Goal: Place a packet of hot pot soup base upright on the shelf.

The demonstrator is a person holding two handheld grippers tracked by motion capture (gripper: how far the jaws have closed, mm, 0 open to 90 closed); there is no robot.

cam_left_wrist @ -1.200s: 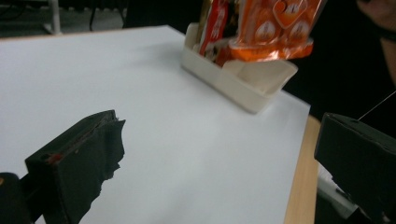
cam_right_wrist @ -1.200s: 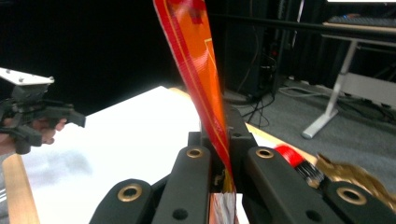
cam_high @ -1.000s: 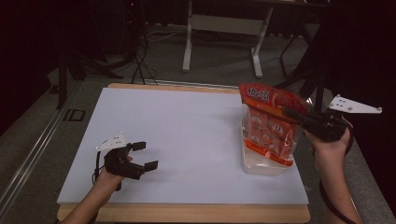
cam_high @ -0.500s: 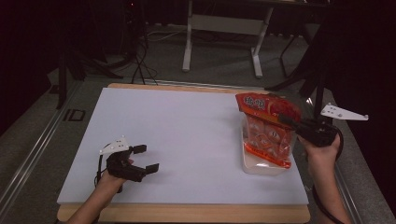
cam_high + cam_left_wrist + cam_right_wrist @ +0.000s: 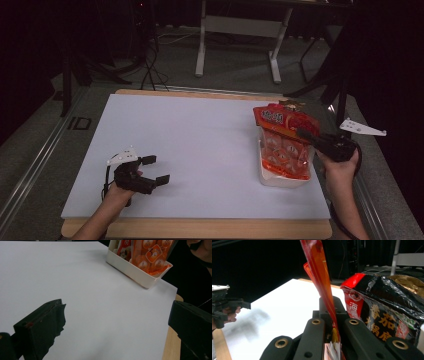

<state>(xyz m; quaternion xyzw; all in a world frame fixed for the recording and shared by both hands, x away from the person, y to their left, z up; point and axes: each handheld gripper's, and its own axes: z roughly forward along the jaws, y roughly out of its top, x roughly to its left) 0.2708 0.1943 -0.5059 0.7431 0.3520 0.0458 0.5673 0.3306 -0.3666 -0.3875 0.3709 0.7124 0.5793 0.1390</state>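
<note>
**Orange pouch pinched upright in the tray**

Bottom edge of orange pouch point(image 5: 284, 145) hidden inside white tray point(image 5: 280, 180); print too small to read from above. Stands on end, long axis near vertical, top leaning toward the table's far side, at the right side of the white table point(image 5: 200, 140). Clamped at its edge by right gripper point(image 5: 306, 135), jaws shut tight on the film. Beside it, a black-and-red packet point(image 5: 384, 312). Well apart at near left, left gripper point(image 5: 156, 170) spread wide, holding nothing.

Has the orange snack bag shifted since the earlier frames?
Yes. The orange snack bag, clamped in the right gripper, has come down toward the white tray; its top edge now sits lower against the table's far edge.
</note>
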